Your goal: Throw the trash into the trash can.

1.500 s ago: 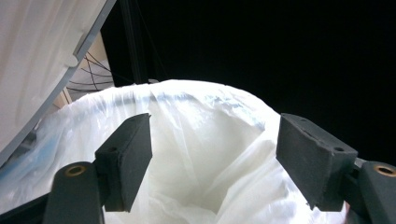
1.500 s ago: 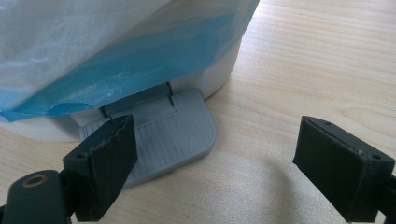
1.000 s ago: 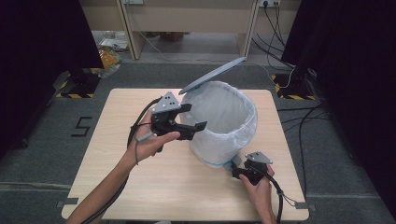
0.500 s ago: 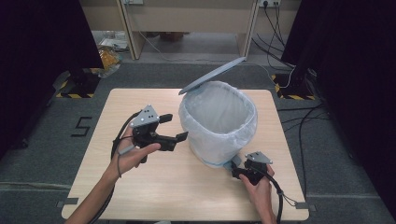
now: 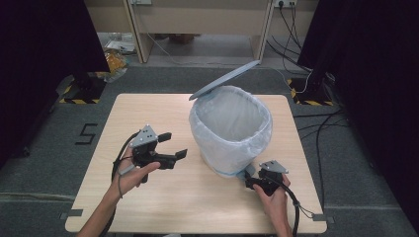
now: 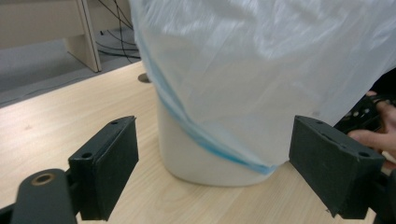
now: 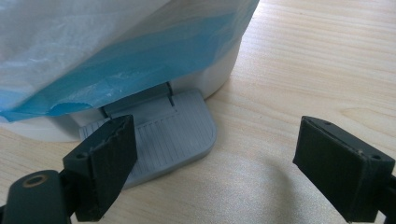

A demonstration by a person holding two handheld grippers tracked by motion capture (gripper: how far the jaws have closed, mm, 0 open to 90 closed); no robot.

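High view: the far rim of the bin [image 5: 232, 133] is partly covered by its raised lid [image 5: 225, 80], and the pedal at its base is hidden behind the right gripper [image 5: 249, 182] and the hand holding it. Whether that gripper presses the pedal cannot be made out from here. The person's forearms are cut off at the bottom edge.

Right gripper view: the grey ribbed pedal [image 7: 173, 135] juts from the bin's white base. The left jaw overlaps the pedal's near corner; touching or just above it, cannot tell. The jaws stand apart with nothing clamped between them.

Left gripper view: the bin's top is cut off by the frame. The left gripper [image 6: 215, 182] has jaws set wide, having just been opening, nothing between the pads; the bin stands beyond them. The other hand shows blurred at the right edge.

The bin: white, round, lined with a translucent bag [image 6: 261, 70] with a blue band, folded over the rim and hanging low down the wall. Lid grey, tilted up and open. It stands right of centre on the wooden tabletop [image 5: 148, 113], between the two grippers.
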